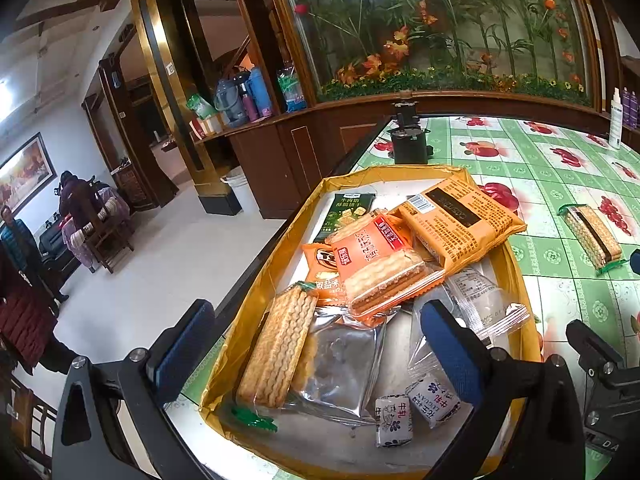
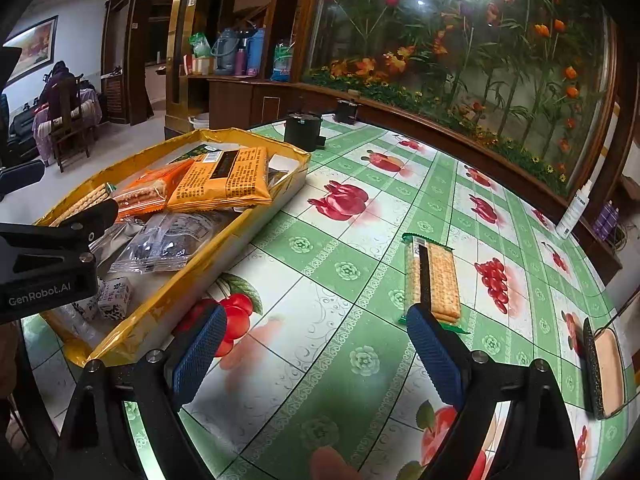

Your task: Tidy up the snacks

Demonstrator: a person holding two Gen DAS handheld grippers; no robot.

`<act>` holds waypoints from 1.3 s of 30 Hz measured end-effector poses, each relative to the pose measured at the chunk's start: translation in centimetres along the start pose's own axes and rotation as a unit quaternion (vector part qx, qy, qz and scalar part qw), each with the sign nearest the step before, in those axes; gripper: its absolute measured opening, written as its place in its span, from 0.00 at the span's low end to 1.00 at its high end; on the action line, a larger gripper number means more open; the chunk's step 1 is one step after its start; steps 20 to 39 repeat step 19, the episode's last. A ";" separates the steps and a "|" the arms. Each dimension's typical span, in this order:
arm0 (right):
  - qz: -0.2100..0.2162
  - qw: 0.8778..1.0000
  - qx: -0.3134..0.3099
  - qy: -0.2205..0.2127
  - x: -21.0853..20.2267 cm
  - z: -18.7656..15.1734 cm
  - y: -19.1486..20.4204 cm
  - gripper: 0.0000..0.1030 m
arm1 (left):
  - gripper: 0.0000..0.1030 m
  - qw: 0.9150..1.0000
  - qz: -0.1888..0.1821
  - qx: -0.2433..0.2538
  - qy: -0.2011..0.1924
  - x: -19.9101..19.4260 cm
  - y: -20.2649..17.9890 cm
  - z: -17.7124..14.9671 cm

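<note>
A gold tray [image 1: 516, 276] [image 2: 168, 300] near the table's left edge holds several snack packets: an orange packet [image 1: 460, 216] [image 2: 228, 178], a red-labelled cracker pack [image 1: 380, 264], a long cracker pack [image 1: 280, 348] and small white candies [image 1: 434, 400]. My left gripper [image 1: 316, 352] hovers open over the tray's near end, nothing between its fingers. One cracker pack with green ends [image 2: 432, 280] [image 1: 592, 236] lies alone on the tablecloth. My right gripper [image 2: 316, 360] is open just above the cloth, its right finger [image 2: 436, 356] by that pack's near end.
The table wears a green and white fruit-print cloth [image 2: 340, 248]. A black canister [image 2: 302, 130] stands beyond the tray, a white bottle [image 2: 574, 212] at the far right, a dark-rimmed tray [image 2: 604, 372] at the right edge. People and chairs are off to the left.
</note>
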State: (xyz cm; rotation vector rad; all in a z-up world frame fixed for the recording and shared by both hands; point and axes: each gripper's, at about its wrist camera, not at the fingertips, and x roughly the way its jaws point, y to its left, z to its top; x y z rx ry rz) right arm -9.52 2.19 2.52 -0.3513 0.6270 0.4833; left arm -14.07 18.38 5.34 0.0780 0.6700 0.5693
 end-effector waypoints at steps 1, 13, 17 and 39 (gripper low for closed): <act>0.000 1.000 0.001 0.001 0.0 0.1 -0.1 0.91 | 1.00 1.000 -0.001 0.000 0.000 0.0 0.0 0.0; -0.001 1.000 0.003 0.001 0.0 0.1 -0.3 0.91 | 1.00 1.000 -0.006 -0.001 0.003 -0.1 0.1 0.1; -0.001 1.000 0.003 0.001 0.0 0.1 -0.3 0.91 | 1.00 0.999 -0.037 -0.008 0.017 -0.5 0.7 0.6; -0.002 1.000 0.004 0.002 0.1 0.2 -0.4 0.91 | 1.00 0.999 -0.037 -0.007 0.009 -0.9 1.0 0.8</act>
